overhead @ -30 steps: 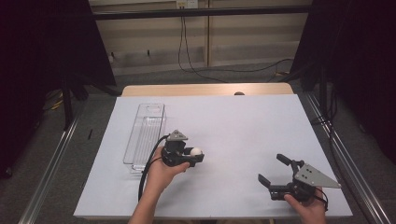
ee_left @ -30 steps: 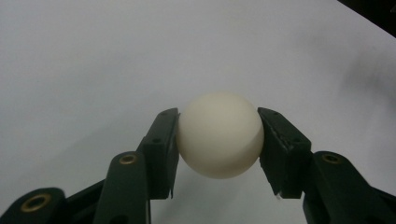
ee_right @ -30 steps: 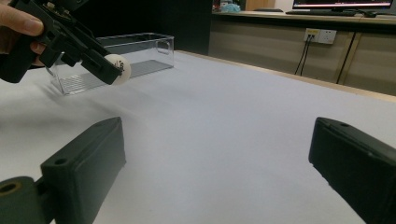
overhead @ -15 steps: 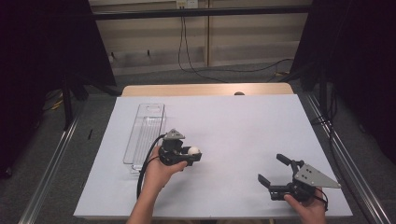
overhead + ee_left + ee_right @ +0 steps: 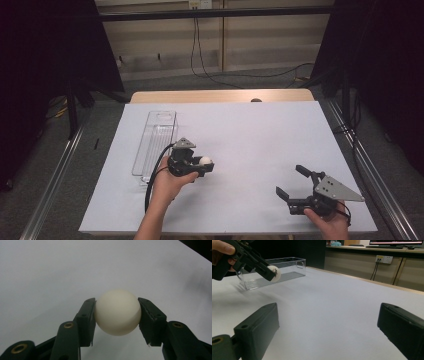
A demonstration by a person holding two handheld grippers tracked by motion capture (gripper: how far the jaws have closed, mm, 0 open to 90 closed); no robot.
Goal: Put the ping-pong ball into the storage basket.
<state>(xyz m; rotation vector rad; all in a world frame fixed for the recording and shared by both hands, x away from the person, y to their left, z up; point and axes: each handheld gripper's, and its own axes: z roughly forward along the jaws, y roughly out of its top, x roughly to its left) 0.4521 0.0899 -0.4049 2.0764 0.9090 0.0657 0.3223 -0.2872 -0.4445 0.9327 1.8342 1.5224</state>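
Note:
A white ball (image 5: 117, 312) is pinched between the two black jaws of my left gripper (image 5: 117, 315), held above the white table. In the high view the left gripper (image 5: 204, 165) sits just right of a clear plastic box (image 5: 155, 141), with the ball (image 5: 205, 161) at its tip. The right gripper view shows that ball (image 5: 274, 273) in front of the clear box (image 5: 273, 271). My right gripper (image 5: 291, 181) rests open at the table's front right, with nothing between its jaws (image 5: 324, 327).
The white table sheet (image 5: 260, 135) stretches between the two grippers. A black cable loops from the left gripper down past the forearm. Metal rails run along both sides of the table, with a wall and cables behind.
The left gripper with the ball has moved slightly left and back, toward the clear box. The right gripper has stayed put.

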